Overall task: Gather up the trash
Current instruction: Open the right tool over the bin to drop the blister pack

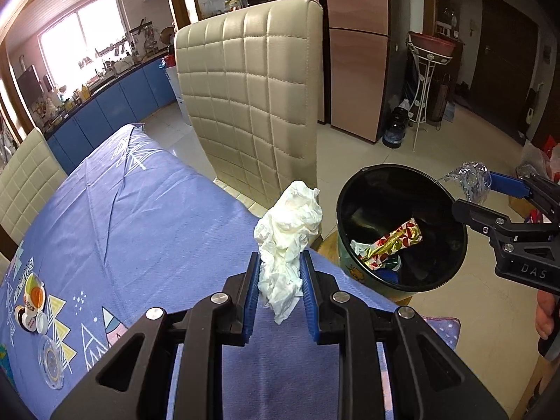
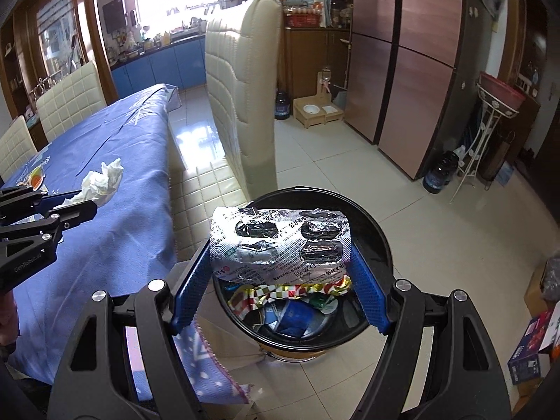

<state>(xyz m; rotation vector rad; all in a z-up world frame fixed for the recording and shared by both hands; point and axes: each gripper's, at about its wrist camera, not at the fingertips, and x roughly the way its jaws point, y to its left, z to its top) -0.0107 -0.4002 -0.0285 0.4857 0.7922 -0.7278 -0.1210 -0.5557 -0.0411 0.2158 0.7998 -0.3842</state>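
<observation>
Evidently the carrying step is in hand, with both pieces of trash lifted and the drop into the bin (image 2: 381, 245) not yet made. At the left, a crumpled white tissue (image 1: 290, 234) is clamped between the pads of the left tongs (image 1: 280, 280), held over the near right corner of the blue-clothed worktop (image 1: 147, 210), short of the bin. Further right, a foil blister pack (image 2: 280, 241) is gripped across its width by the right tongs (image 2: 280, 280), directly above the open black bin, where wrappers (image 2: 290, 290) already lie. For the next move, the right tongs would need only to be opened; the tissue must first be carried rightward past the worktop edge. A cream padded chair (image 1: 252, 98) stands just beyond the bin, and the right tongs occupy the space over the bin, so crowding is judged likely there.
</observation>
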